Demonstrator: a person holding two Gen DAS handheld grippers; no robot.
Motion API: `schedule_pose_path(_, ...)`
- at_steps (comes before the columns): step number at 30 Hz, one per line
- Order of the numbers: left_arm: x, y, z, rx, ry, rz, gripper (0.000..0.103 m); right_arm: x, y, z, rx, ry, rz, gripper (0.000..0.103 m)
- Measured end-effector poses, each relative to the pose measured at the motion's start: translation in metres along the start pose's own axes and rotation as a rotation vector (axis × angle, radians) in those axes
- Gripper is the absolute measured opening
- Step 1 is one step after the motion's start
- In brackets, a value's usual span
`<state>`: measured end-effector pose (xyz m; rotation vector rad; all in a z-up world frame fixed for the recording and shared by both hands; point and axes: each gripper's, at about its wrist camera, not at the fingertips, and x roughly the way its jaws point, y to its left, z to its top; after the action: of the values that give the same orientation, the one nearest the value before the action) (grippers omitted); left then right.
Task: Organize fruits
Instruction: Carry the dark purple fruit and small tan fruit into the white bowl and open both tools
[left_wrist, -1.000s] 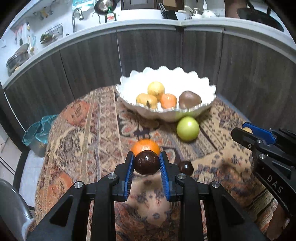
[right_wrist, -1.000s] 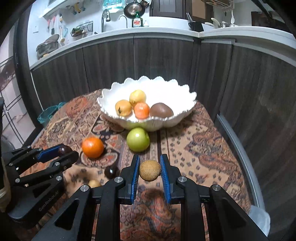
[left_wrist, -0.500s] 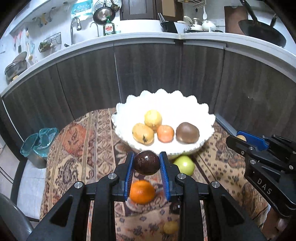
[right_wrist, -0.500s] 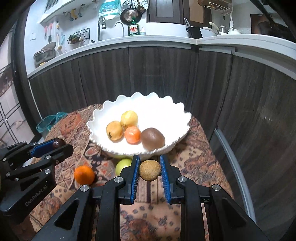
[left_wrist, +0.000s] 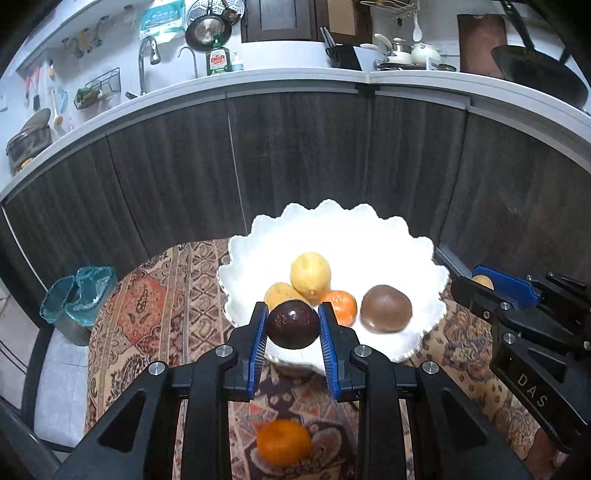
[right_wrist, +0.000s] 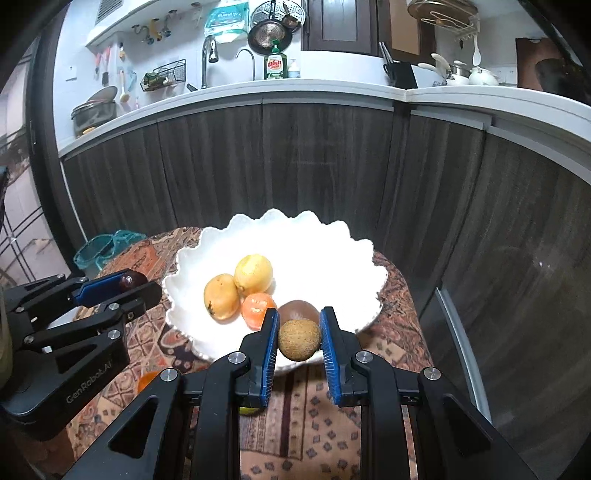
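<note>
The left gripper (left_wrist: 293, 325) pinches a dark round fruit (left_wrist: 293, 324) and the right gripper (right_wrist: 299, 339) a rough tan fruit (right_wrist: 299, 339), both at the white scalloped bowl's (right_wrist: 332, 251) near rim

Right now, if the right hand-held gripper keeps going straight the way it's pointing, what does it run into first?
Probably the white bowl. The right hand-held gripper, shut on a tan round fruit, points down over its near rim toward the brown fruit inside. Depth is unclear, so rim or fruit could come first.
</note>
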<state>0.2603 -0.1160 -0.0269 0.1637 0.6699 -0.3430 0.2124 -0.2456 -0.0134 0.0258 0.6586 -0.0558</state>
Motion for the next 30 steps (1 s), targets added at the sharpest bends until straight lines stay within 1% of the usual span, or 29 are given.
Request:
schedule_pose_path(5, 0.021, 0.003, 0.009, -0.007, 0.016, 0.008, 0.028, 0.021, -0.003, 0.010, 0.011, 0.023, 0.009, 0.024)
schedule_pose_path(10, 0.042, 0.005, 0.011, -0.009, 0.041, 0.015, 0.028, 0.044, -0.007, 0.014, 0.018, 0.050, 0.004, 0.024)
schedule_pose_path(17, 0.067, 0.008, 0.015, -0.018, 0.057, 0.020, 0.028, 0.068, -0.013, 0.020, 0.035, 0.068, -0.001, 0.024)
schedule_pose_path(25, 0.087, 0.015, 0.021, -0.028, 0.067, 0.029, 0.028, 0.094, -0.012, 0.026, 0.037, 0.093, 0.000, 0.024)
schedule_pose_path(30, 0.095, 0.018, 0.019, -0.031, 0.082, 0.032, 0.028, 0.107, -0.011, 0.026, 0.037, 0.116, 0.008, 0.024)
